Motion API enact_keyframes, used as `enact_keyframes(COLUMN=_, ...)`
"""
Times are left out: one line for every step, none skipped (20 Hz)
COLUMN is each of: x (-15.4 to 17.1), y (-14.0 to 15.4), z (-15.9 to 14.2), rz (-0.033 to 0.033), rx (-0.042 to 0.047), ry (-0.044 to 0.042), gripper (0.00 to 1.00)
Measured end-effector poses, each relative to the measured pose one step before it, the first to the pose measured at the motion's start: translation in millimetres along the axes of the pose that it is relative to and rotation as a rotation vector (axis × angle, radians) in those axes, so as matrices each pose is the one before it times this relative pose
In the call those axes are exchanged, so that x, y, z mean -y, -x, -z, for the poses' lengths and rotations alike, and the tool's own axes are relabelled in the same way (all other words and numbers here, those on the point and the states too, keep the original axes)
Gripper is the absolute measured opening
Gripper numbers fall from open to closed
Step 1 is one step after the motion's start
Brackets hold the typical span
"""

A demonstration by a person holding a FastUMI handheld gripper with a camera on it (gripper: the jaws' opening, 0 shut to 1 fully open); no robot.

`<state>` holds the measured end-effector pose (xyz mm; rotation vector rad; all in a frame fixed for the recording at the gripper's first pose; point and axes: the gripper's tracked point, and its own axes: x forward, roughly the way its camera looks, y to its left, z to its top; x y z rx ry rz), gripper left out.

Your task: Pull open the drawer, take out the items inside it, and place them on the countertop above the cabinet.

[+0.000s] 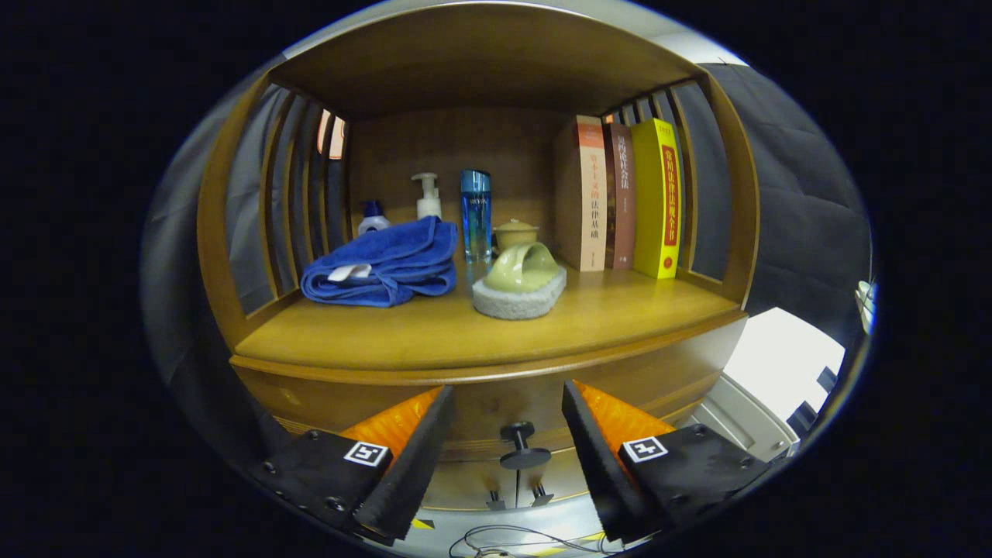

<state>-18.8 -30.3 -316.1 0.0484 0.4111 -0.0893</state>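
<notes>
A wooden cabinet faces me, with its countertop (434, 333) under an arched shelf hood. Below the countertop edge is the drawer front (496, 399), closed, with a dark round knob (519, 446) sticking out. My gripper (508, 403) is open, and the knob sits between the two fingers, slightly below their tips. Nothing is held. The drawer's contents are hidden.
On the countertop lie a folded blue towel (384, 267), a green-handled scrub brush (521, 283), a small lidded jar (515, 232), a blue bottle (476, 213), two pump bottles (426, 198) and three upright books (620, 198). Cables (504, 539) lie on the floor below.
</notes>
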Motion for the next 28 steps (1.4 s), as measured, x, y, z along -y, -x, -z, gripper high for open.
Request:
enact_keyframes(x=-1.74, y=4.24, z=-10.85, rz=-0.00617, rx=0.00976, ry=0.01241, gripper=0.94)
enact_keyframes(x=-0.60, y=4.10, z=-9.81, rz=-0.00230, rx=0.00283, ry=0.01466, gripper=0.94)
enact_keyframes(x=-0.15, y=5.59, z=-11.99, rz=-0.00267, rx=0.00717, ry=0.01198, gripper=0.94)
enact_keyframes(x=-1.92, y=3.71, z=-11.99, rz=-0.00751, rx=0.01268, ry=0.00140, gripper=0.94)
enact_keyframes(x=-2.82, y=3.63, z=-10.95, rz=-0.00709, rx=0.01302, ry=-0.00275, gripper=0.95)
enact_keyframes(x=-1.81, y=4.53, z=-12.56, rz=-0.00684, rx=0.01206, ry=-0.00622, gripper=0.95)
enact_keyframes(x=-0.30, y=5.16, z=-10.45, rz=-0.00415, rx=0.00127, ry=-0.00485, gripper=0.94)
enact_keyframes(x=-0.64, y=6.49, z=-8.84, rz=-0.00207, rx=-0.00427, ry=-0.00150, gripper=0.94)
enact_keyframes(x=-2.43, y=6.84, z=-12.49, rz=-0.00736, rx=0.00424, ry=-0.00277, gripper=0.94)
enact_keyframes(x=-3.13, y=5.39, z=-13.93, rz=-0.00998, rx=0.01381, ry=-0.00298, gripper=0.94)
enact_keyframes(x=-2.54, y=6.81, z=-13.46, rz=-0.00745, rx=0.01500, ry=0.00173, gripper=0.94)
enact_keyframes(x=-2.39, y=6.78, z=-13.91, rz=-0.00687, rx=0.01613, ry=0.00487, gripper=0.94)
enact_keyframes(x=-1.52, y=6.02, z=-13.15, rz=-0.00512, rx=0.01431, ry=0.00628, gripper=0.94)
enact_keyframes(x=-1.86, y=5.78, z=-12.21, rz=-0.00533, rx=0.01385, ry=0.00625, gripper=0.94)
enact_keyframes(x=-0.96, y=5.64, z=-11.57, rz=-0.00345, rx=0.01394, ry=0.00518, gripper=0.94)
enact_keyframes(x=0.30, y=4.62, z=-10.92, rz=0.00074, rx=0.01189, ry=0.00505, gripper=0.94)
enact_keyframes(x=-0.48, y=3.67, z=-9.19, rz=-0.00231, rx=0.01185, ry=0.00236, gripper=0.94)
enact_keyframes(x=-1.47, y=0.86, z=-15.27, rz=-0.00148, rx=0.01143, ry=0.00023, gripper=0.94)
enact_keyframes(x=-2.45, y=4.66, z=-9.03, rz=0.00054, rx=0.00757, ry=-0.00055, gripper=0.94)
enact_keyframes(x=-0.22, y=2.98, z=-5.65, rz=-0.00044, rx=0.00590, ry=-0.00216, gripper=0.94)
enact_keyframes(x=-0.84, y=3.04, z=-2.51, rz=0.00112, rx=0.00272, ry=-0.00043, gripper=0.94)
enact_keyframes(x=-0.96, y=1.32, z=-2.04, rz=-0.00159, rx=0.00474, ry=0.00101, gripper=0.94)
enact_keyframes(x=0.58, y=-0.37, z=-2.12, rz=0.00108, rx=0.00217, ry=0.00288, gripper=0.94)
enact_keyframes(x=0.25, y=0.25, z=-0.39, rz=-0.00017, rx=0.00105, ry=0.00052, gripper=0.94)
enact_keyframes(x=-0.84, y=-0.10, z=1.28, rz=-0.00097, rx=-0.00073, ry=-0.00078, gripper=0.94)
enact_keyframes(x=-0.94, y=-0.18, z=1.21, rz=-0.00059, rx=-0.00123, ry=-0.00233, gripper=0.94)
enact_keyframes(x=0.30, y=-0.55, z=1.41, rz=-0.00042, rx=-0.00253, ry=-0.00222, gripper=0.94)
enact_keyframes(x=-0.11, y=-0.59, z=1.33, rz=-0.00038, rx=-0.00068, ry=-0.00260, gripper=0.94)
